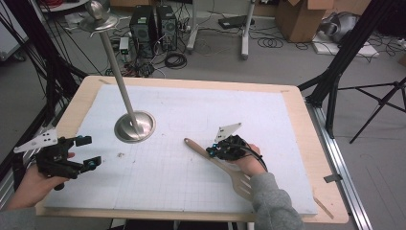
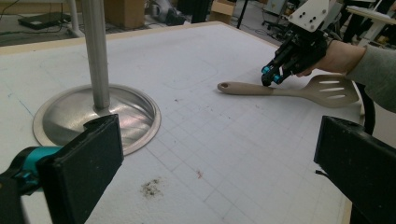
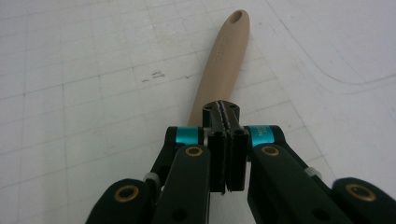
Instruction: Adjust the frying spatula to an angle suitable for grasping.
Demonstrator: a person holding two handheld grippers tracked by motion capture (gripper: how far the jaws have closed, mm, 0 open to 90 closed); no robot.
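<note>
From above, the spatula (image 1: 218,163) lies flat on the white table (image 1: 201,110), its long axis slanting from the hole end up-left to the slotted blade near the person's sleeve, with the right gripper (image 1: 214,151) over mid-handle. The left gripper (image 2: 210,158) waits wide open and empty beside the metal stand (image 2: 98,112). The right gripper (image 3: 226,140) has its jaws pressed together above the handle, gripping nothing I can make out, probably poised to pick it up.

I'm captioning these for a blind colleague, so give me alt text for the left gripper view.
Across a white gridded table, the right tongs press closed onto the handle of a beige slotted spatula lying flat. In the foreground the left tongs stand wide open, holding nothing, beside the round metal base of an upright pole stand.
</note>
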